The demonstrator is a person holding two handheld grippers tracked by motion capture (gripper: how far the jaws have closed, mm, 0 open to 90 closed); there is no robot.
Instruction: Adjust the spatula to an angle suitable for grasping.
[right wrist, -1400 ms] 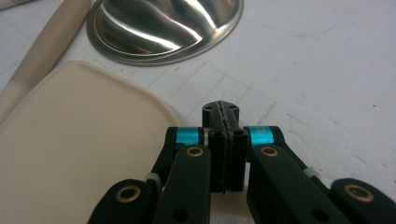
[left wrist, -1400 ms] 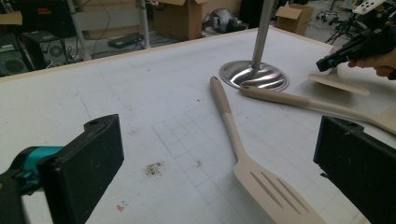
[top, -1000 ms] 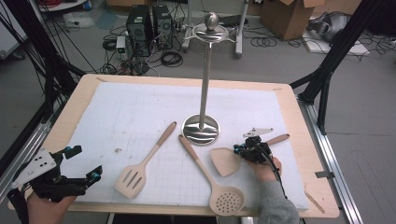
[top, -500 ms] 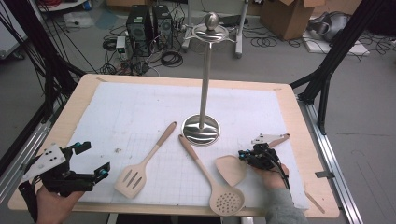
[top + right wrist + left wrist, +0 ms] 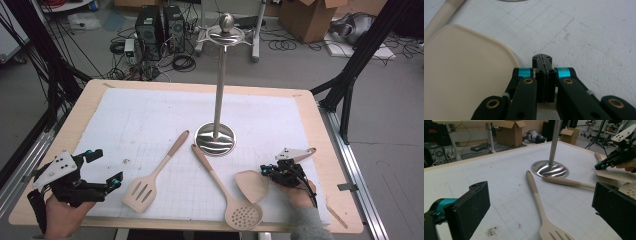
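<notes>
I see the right gripper at the near right of the table, its jaws clenched tight together; the right gripper view shows the two pads pressed flat against each other with nothing visible between them. Their tips sit at the right edge of a solid wooden spatula, whose broad blade lies flat on the white grid mat. Whether the tips touch the blade edge I cannot tell.

The left gripper is at the near left corner, jaws released and wide apart, pointing right across the mat, holding nothing.

Between the two grippers lie a slotted spatula, handle angled toward the far right, and a perforated skimmer, handle angled toward the far left. Both handle ends come close to the round base of a metal utensil stand at the mat's centre, with the skimmer's lying just beside it.
</notes>
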